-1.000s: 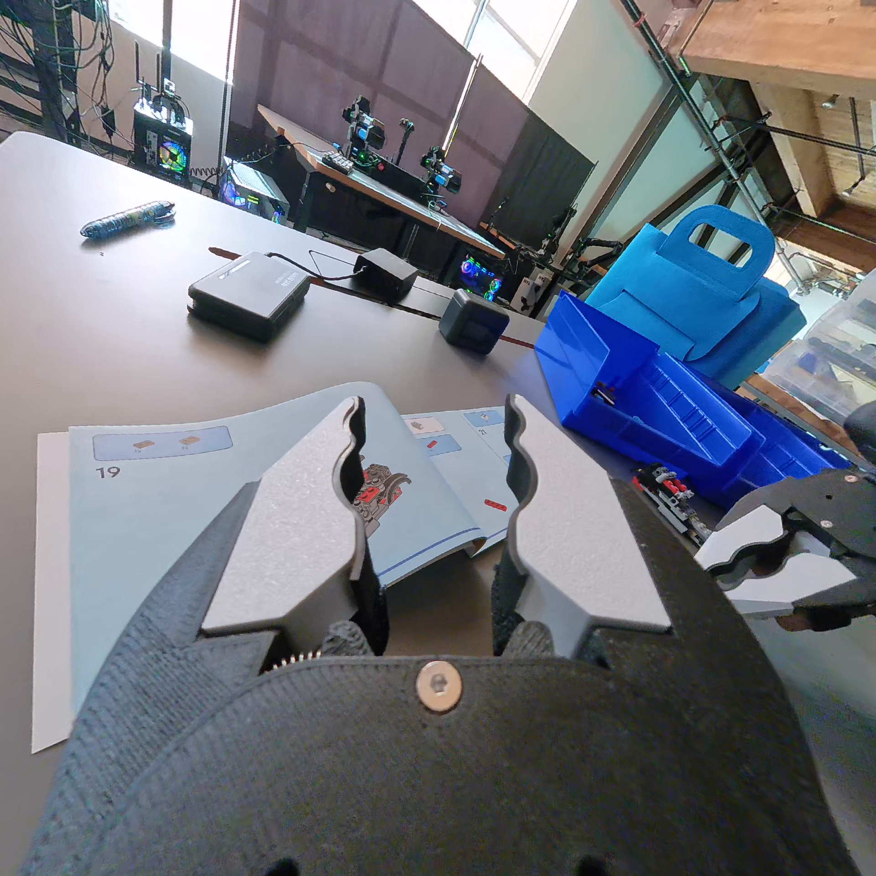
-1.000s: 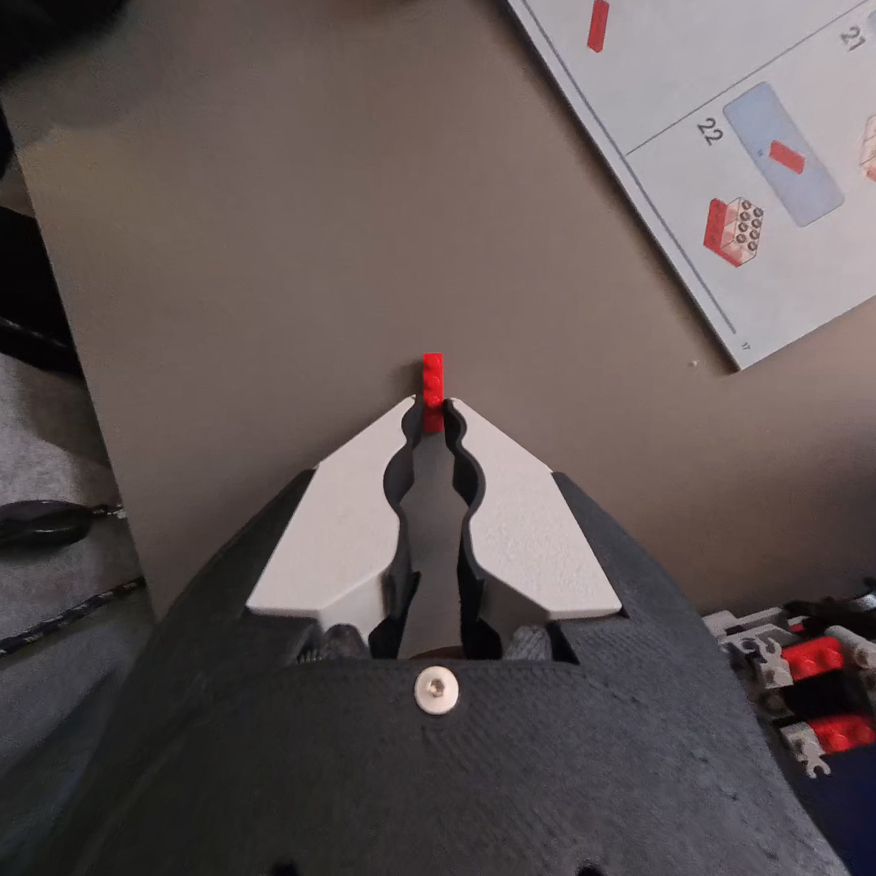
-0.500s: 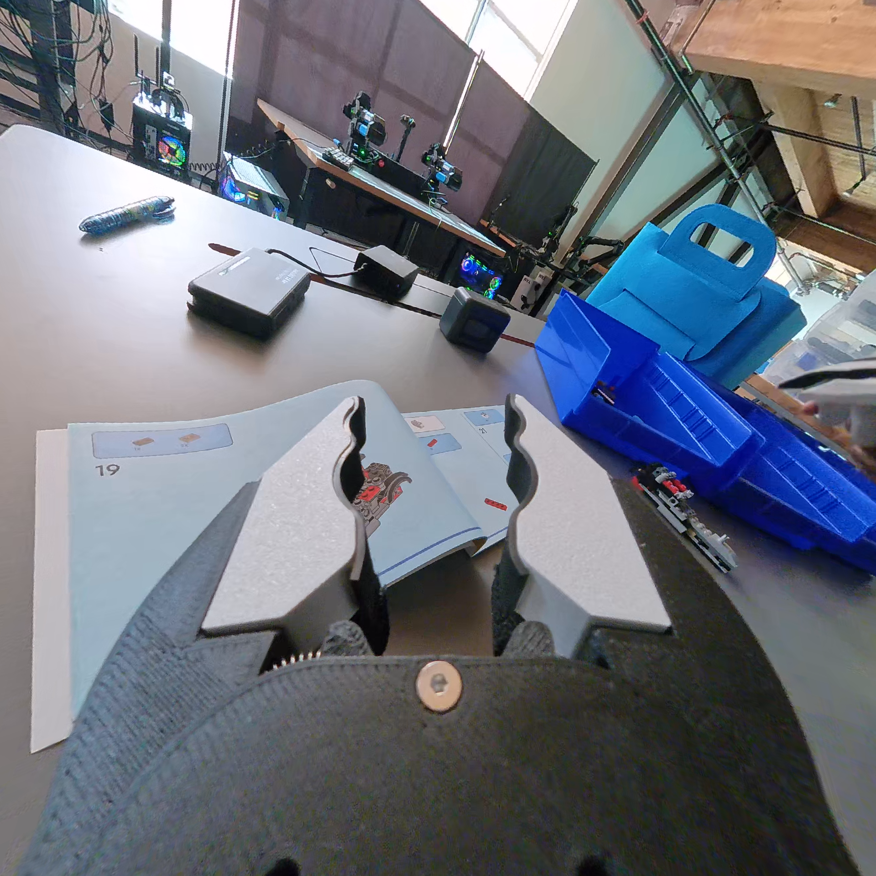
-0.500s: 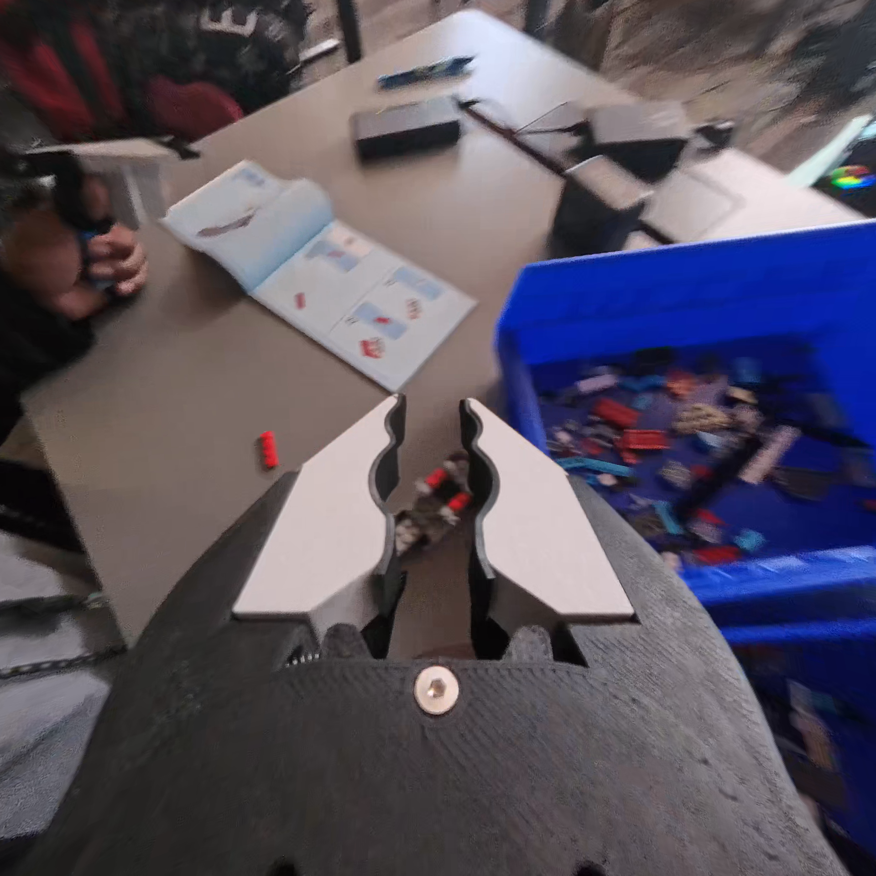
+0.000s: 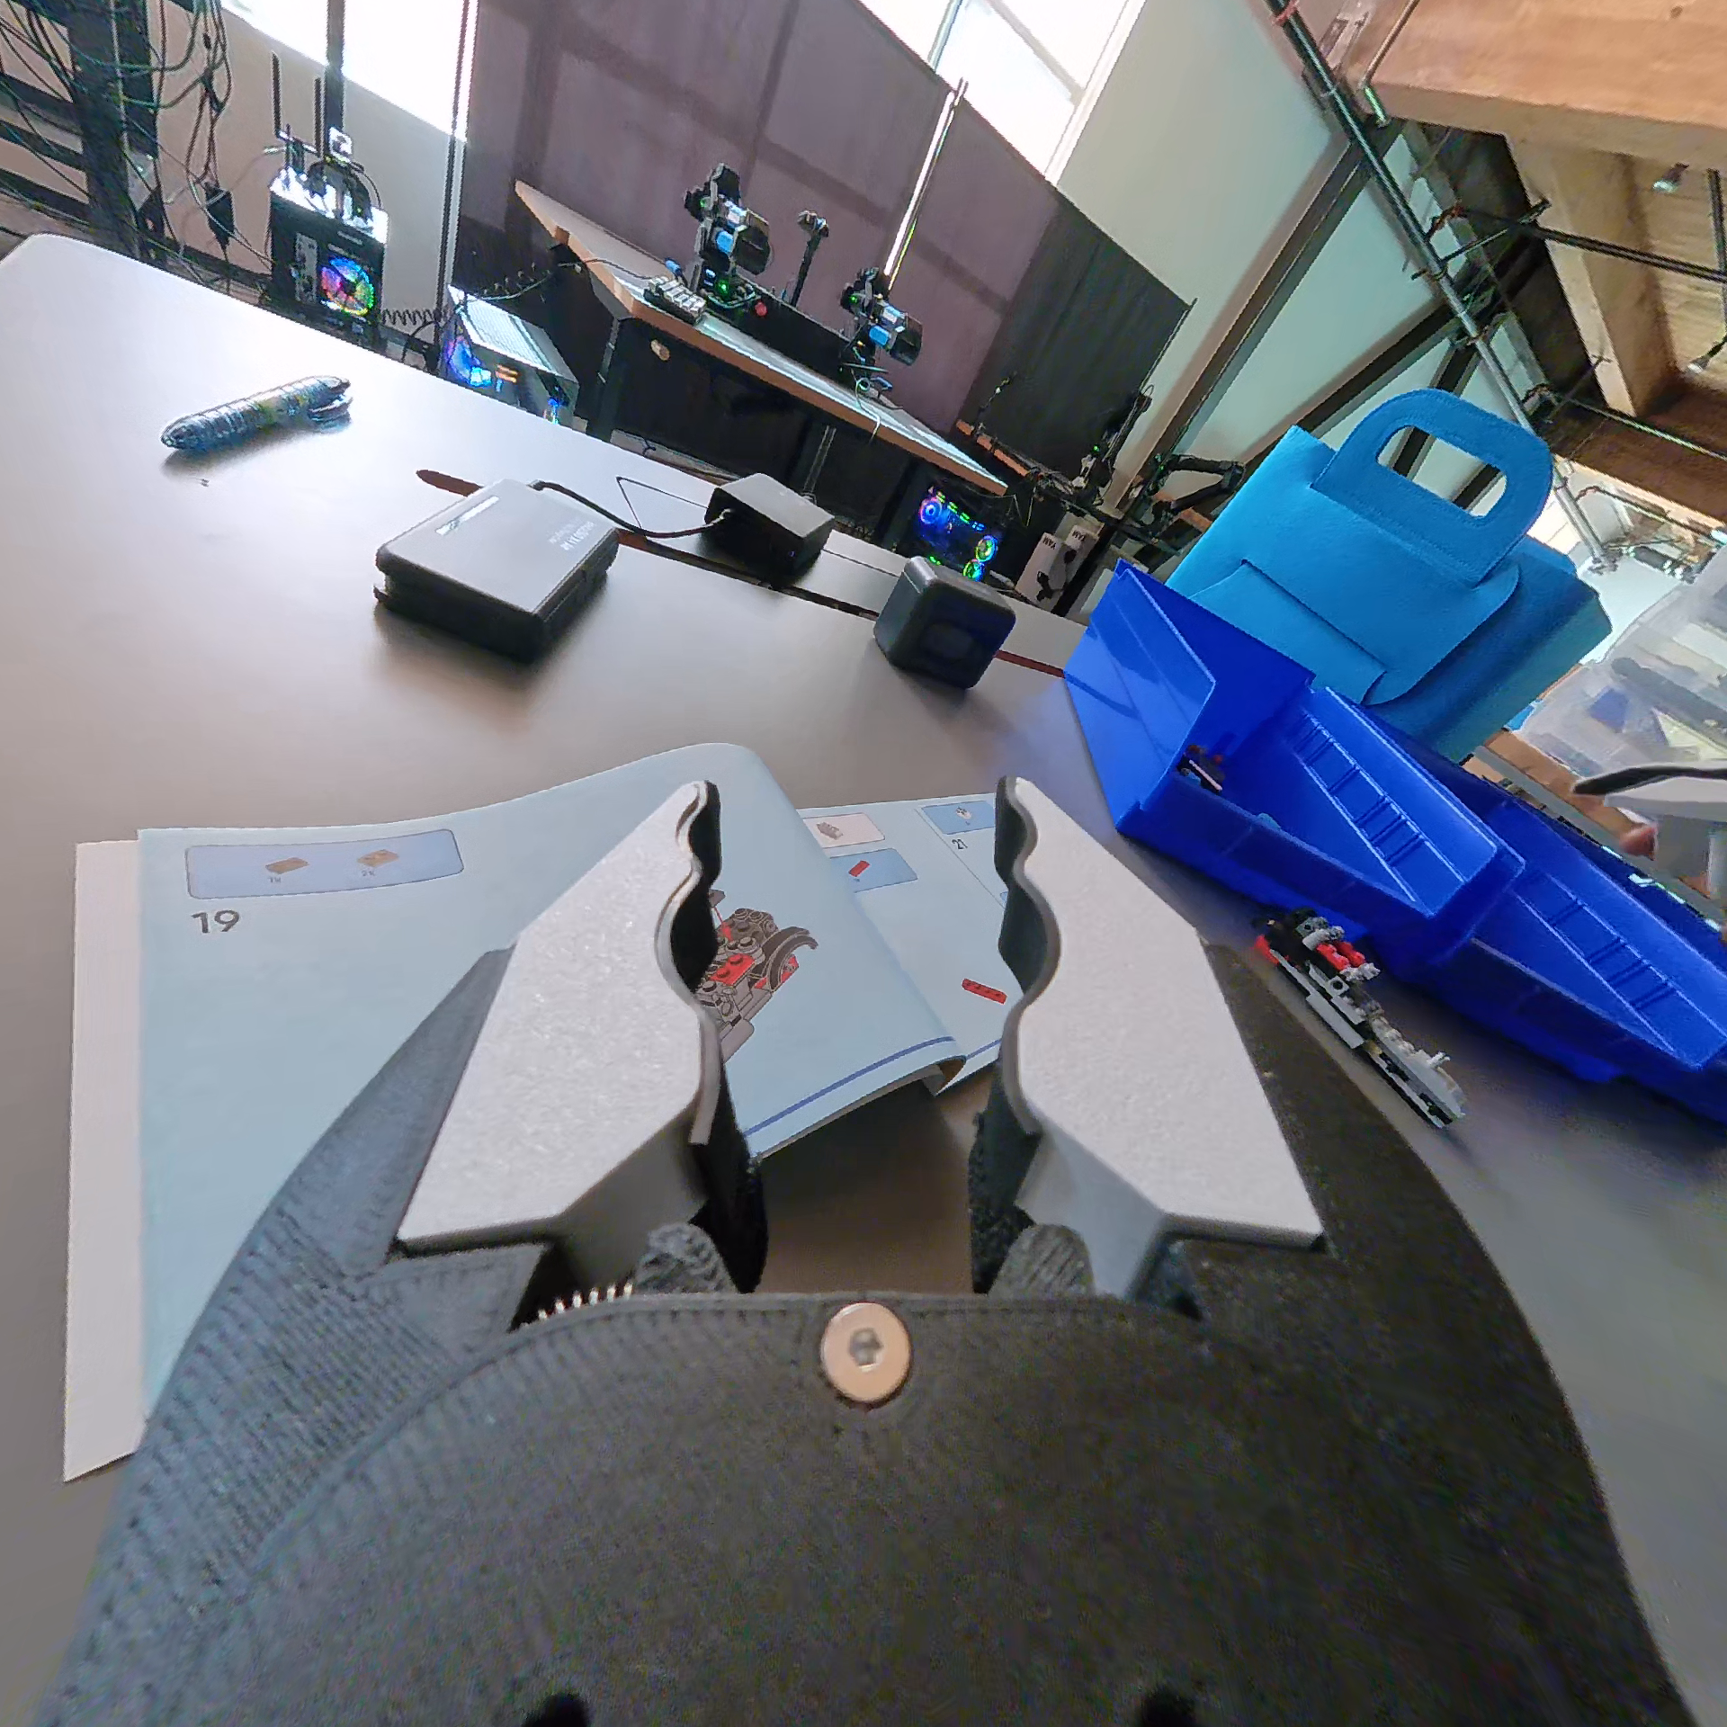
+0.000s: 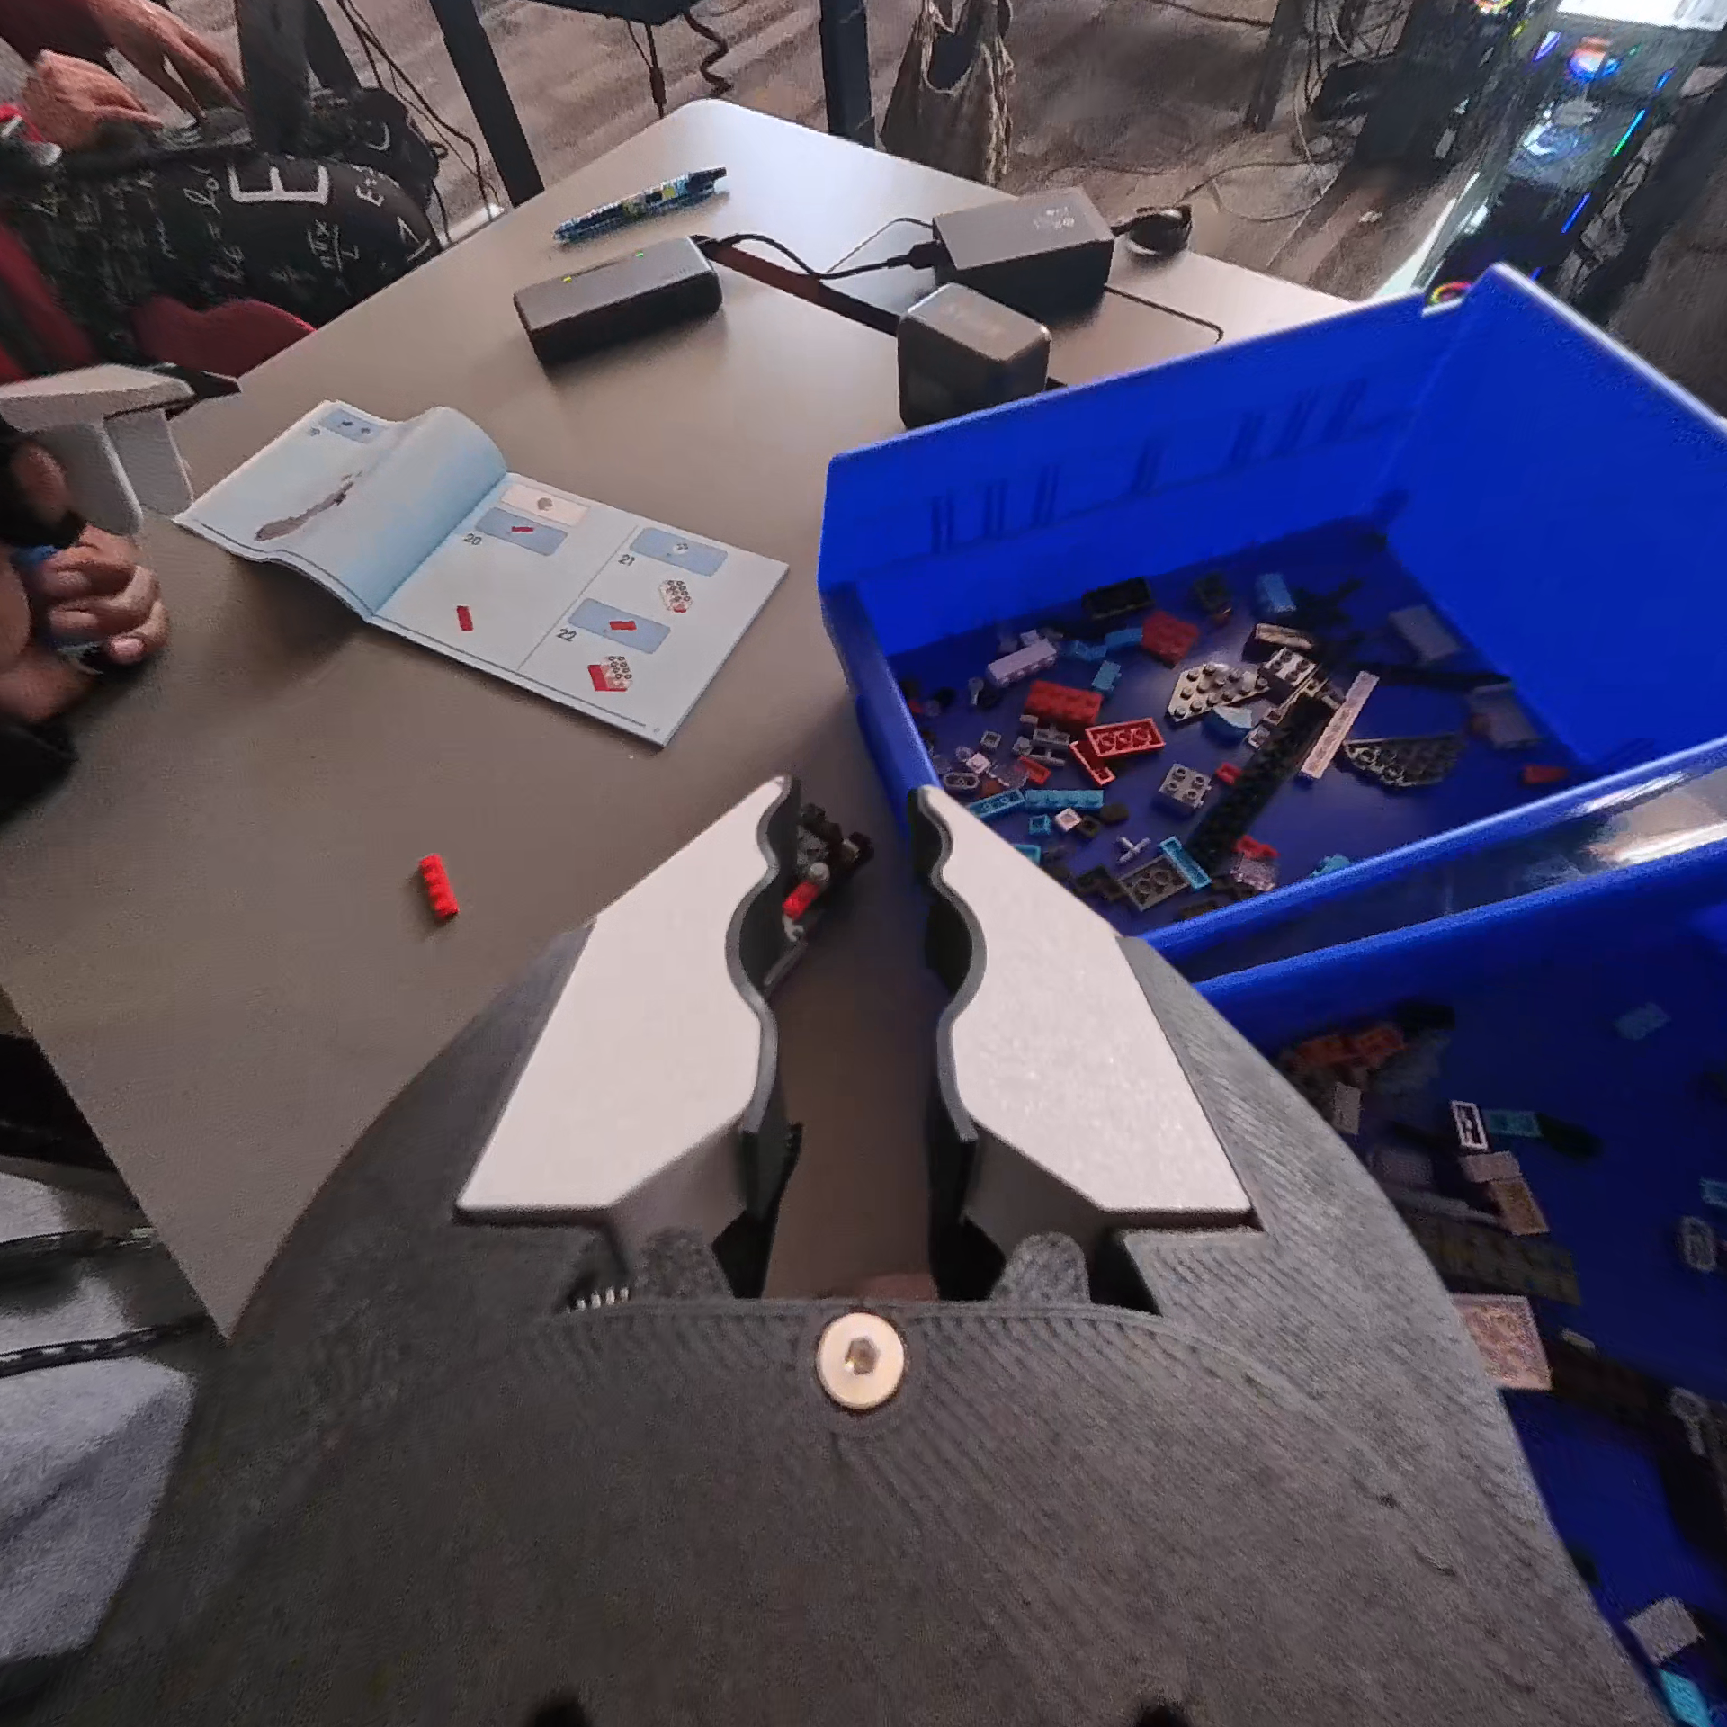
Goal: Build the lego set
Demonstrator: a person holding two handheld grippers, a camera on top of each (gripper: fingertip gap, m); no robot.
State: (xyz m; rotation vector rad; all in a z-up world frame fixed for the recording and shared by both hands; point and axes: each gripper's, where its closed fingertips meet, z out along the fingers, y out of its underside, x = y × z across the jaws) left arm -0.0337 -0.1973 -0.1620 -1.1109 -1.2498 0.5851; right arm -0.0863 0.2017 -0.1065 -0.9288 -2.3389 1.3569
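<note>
Change, right gripper: a second ago it pinched the red brick low over the table; now it is raised, fingers parted, holding nothing.
Red brick: lies loose on the table, near the booklet's front edge, well clear of both grippers.
Change, view: the right wrist view has swung from straight down at the tabletop to a high look across the booklet and bins.
Left gripper: unmoved since earlier, fingers wide apart, empty, hovering over the booklet.
Booklet: open, one page arched up.
Partial model: on the table right of the booklet, just beside the blue bin; in the right wrist view it shows between that gripper's fingers, below them.
Blue bin: right of the booklet, loose mixed bricks inside; a second blue bin adjoins it.
Surface: dark grey table; beyond the booklet a black box, a power adapter, a dark cube, a blue pen.
Room: workshop with benches, lit equipment, dark curtains, wood beams; blue felt bag behind the bin.
</note>
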